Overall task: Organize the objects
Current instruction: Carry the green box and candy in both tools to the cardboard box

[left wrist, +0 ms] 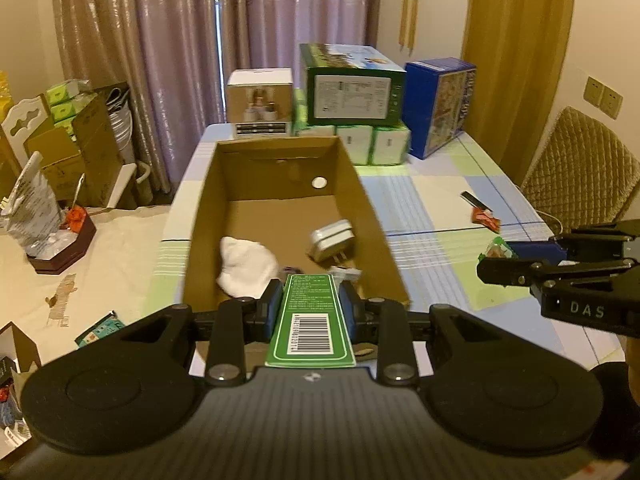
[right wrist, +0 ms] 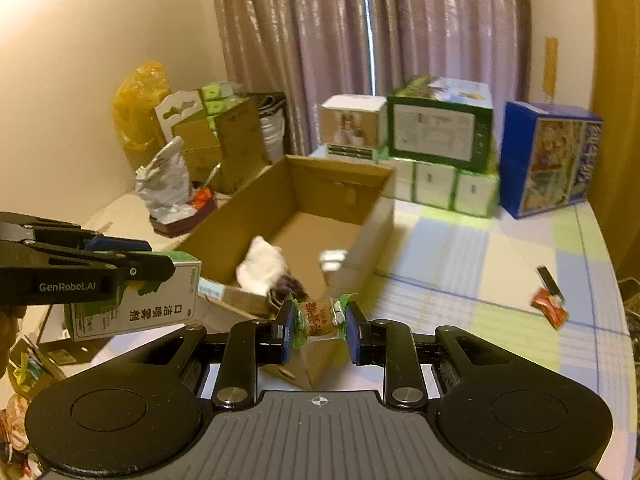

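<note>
Over the near rim of the cardboard box (left wrist: 280,216), the left gripper (left wrist: 310,312) clenches a green carton (left wrist: 310,320), poised to drop it inside. At three o'clock, the right gripper (right wrist: 318,320) grasps a snack packet (right wrist: 318,316), waiting its turn.

The green carton (left wrist: 310,320) hides the cardboard box's (left wrist: 208,208) near wall. A dark item (right wrist: 289,285) beside the white cloth (right wrist: 262,266) is too blurred to identify. Print on the snack packet (right wrist: 318,317) is unreadable.
</note>
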